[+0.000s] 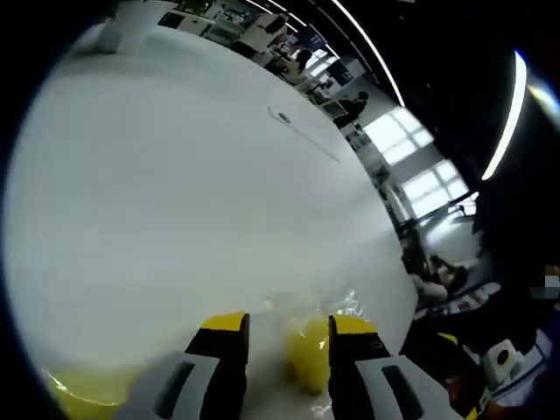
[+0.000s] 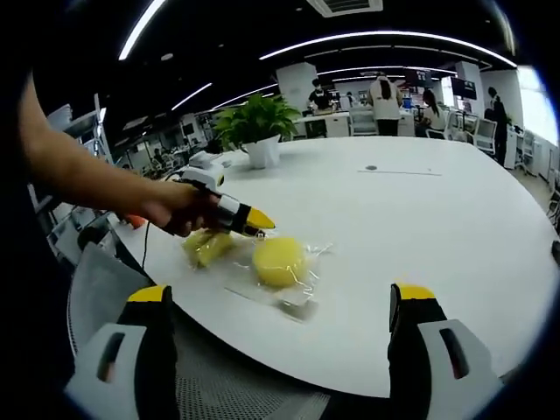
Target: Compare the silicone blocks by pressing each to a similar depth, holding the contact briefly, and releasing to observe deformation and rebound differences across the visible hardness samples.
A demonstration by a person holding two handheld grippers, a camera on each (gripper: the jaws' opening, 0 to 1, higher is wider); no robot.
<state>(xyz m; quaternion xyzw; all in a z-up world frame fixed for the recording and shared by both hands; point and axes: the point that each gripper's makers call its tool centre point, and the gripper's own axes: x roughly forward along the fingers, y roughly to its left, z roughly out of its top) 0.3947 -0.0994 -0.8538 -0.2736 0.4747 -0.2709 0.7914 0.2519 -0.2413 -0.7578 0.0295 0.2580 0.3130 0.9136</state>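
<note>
Hovering lower centre, the left gripper (image 1: 289, 337), jaws narrow, straddles the round yellow block (image 1: 308, 354); right gripper (image 2: 280, 306) gapes wide, farther.

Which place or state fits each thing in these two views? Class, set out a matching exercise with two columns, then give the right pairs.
Things:
1. round yellow silicone block in clear plastic wrap
2. left gripper
3. right gripper
4. green potted plant in a white pot

Places or states:
A. jaws set wide apart, off the table's near edge
B. far across the white table, near its back edge
C. on the table, under yellow jaw tips
D. held in a person's hand, tips at the block

Pairs: 1-C, 2-D, 3-A, 4-B
</note>
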